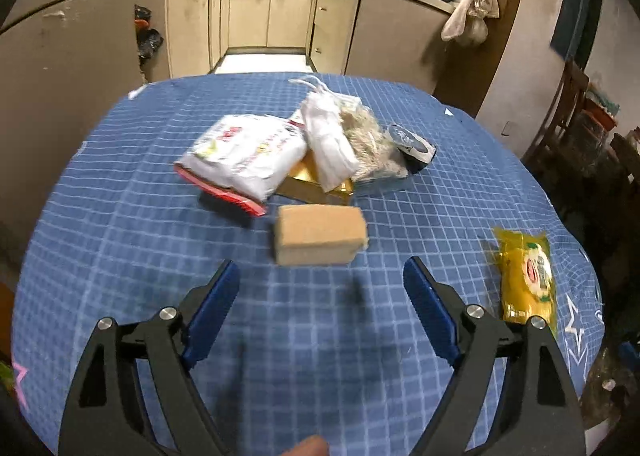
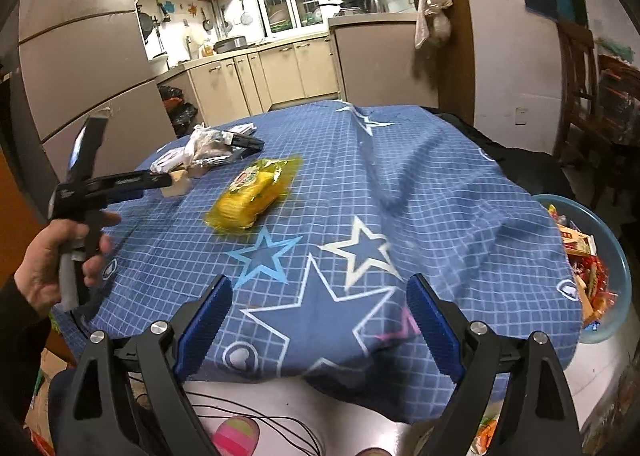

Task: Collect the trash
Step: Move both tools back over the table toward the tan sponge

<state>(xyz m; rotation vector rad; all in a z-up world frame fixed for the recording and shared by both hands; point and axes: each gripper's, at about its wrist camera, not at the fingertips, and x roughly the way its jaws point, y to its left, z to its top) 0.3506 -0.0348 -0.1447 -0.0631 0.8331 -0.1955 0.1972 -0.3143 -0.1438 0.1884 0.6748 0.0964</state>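
Two claws hang spread over the blue checked tabletop, nothing between their fingers. The left claw faces a brown box, with a white packet behind it. Right of it lies a yellow packet. The right claw sits beside a teal basin of wrappers.

bare cloth nr edge, trash pile mid-table

1. The white packet, left of centre in the left wrist view, carries red printing too blurred to read.
2. The yellow packet at the right edge there bears a round red and green label; its lettering cannot be made out.
3. No other writing is legible.
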